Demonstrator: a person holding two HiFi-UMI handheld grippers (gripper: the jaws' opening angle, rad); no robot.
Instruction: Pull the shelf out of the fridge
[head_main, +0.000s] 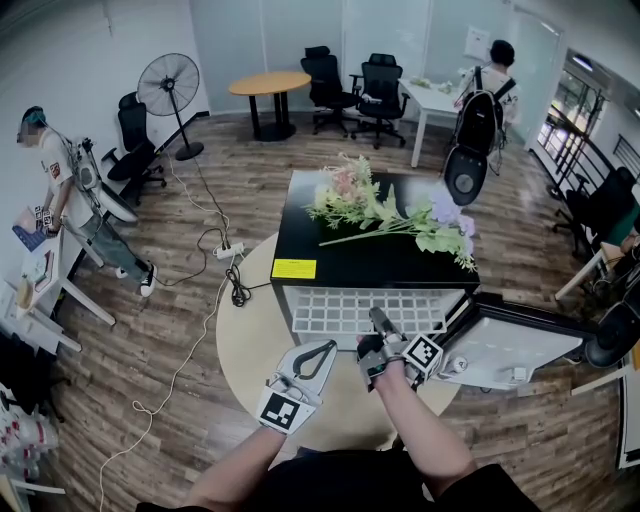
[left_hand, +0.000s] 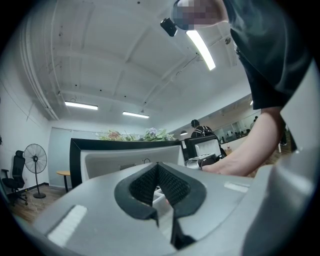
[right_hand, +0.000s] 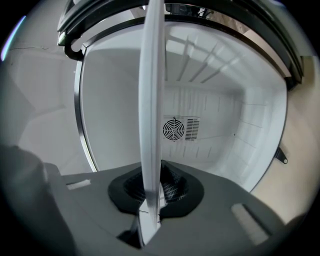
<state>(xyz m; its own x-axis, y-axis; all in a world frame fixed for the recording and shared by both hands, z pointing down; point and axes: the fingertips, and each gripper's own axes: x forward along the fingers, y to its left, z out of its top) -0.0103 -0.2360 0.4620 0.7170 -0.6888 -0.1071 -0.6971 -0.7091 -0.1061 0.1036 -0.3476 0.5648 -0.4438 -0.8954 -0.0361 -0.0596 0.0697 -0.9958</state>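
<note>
The white shelf (head_main: 365, 312) is partway out of the fridge (head_main: 300, 215). It sticks out over the round bench (head_main: 250, 340) toward its near edge. I think its back end is inside, so more pulling is left. The right tongs (head_main: 378, 320) are clenched on the shelf's front edge. The left tongs (head_main: 325, 347) are closed on nothing, just beside them.

Wood-plank floor (head_main: 250, 190) runs beneath a pedestal fan (head_main: 168, 86), a round wooden table (head_main: 268, 84) and black office chairs (head_main: 355, 80) near pale walls. A white cable (head_main: 190, 350) trails across it. Strip lights (left_hand: 202, 47) cross what looks like a white ceiling.
</note>
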